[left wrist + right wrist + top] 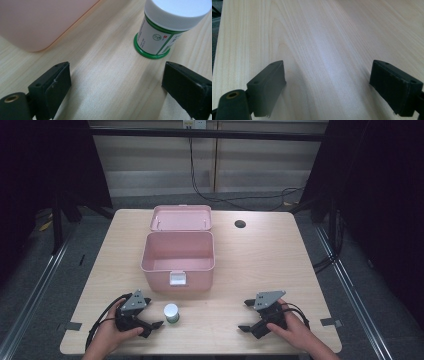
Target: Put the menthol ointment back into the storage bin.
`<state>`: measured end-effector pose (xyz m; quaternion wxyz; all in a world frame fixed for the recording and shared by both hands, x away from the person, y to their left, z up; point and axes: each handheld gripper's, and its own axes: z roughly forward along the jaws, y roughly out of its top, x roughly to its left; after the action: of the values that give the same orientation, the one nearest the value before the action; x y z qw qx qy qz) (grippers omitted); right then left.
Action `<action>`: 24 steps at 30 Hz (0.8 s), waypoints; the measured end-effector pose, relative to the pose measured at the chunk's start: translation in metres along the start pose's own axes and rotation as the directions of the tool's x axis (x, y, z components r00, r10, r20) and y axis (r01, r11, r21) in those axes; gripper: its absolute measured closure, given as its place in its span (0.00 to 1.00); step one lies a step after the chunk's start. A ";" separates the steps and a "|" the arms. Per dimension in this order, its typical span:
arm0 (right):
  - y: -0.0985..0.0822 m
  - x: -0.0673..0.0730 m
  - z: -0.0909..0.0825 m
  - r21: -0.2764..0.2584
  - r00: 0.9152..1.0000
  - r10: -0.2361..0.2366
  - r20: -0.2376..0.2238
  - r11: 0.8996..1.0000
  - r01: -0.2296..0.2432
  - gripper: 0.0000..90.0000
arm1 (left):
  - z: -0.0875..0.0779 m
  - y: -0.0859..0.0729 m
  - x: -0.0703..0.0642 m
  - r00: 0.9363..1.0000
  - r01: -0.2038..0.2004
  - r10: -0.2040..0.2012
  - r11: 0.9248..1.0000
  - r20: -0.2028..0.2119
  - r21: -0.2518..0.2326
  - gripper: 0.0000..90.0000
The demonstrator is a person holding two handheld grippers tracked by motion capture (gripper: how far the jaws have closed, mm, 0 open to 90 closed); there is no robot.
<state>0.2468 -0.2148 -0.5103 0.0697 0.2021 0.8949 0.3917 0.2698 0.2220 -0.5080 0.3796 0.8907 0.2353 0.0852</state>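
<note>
A small jar (171, 313) with a white lid and green base stands upright on the wooden table (260, 255), just in front of an open pink box (178, 258). My left gripper (151, 317) rests on the table to the jar's left, jaws open, pointing right toward it. In the left gripper view the jar (167, 27) stands a little beyond the open jaws, apart from both pads, and the pink box wall (37, 22) is at upper left. My right gripper (246, 315) lies near the front right, open, with bare table between its fingers (268, 87).
The pink box's lid (181, 217) lies back flat behind it, and a white latch (178, 278) hangs on its front wall. A round cable hole (240, 224) sits at the table's far right. Black cables run over the floor behind the table.
</note>
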 end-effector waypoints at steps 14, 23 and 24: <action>0.000 0.000 0.000 0.000 1.000 -0.001 0.000 1.000 0.001 0.14 | -0.005 0.023 -0.009 1.000 0.023 -0.024 0.977 0.001 0.212 0.20; 0.000 0.000 0.000 0.000 1.000 -0.001 0.000 1.000 0.001 0.14 | -0.008 0.053 -0.020 0.998 -0.049 0.030 0.918 0.054 0.393 0.28; 0.000 0.000 0.000 0.000 1.000 -0.001 0.000 1.000 0.001 0.14 | -0.007 0.060 -0.022 0.997 -0.063 0.043 0.908 0.057 0.415 0.29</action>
<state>0.2469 -0.2149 -0.5102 0.0698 0.2016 0.8950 0.3918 0.2691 0.1799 -0.4597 0.1841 0.9589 0.2148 0.0228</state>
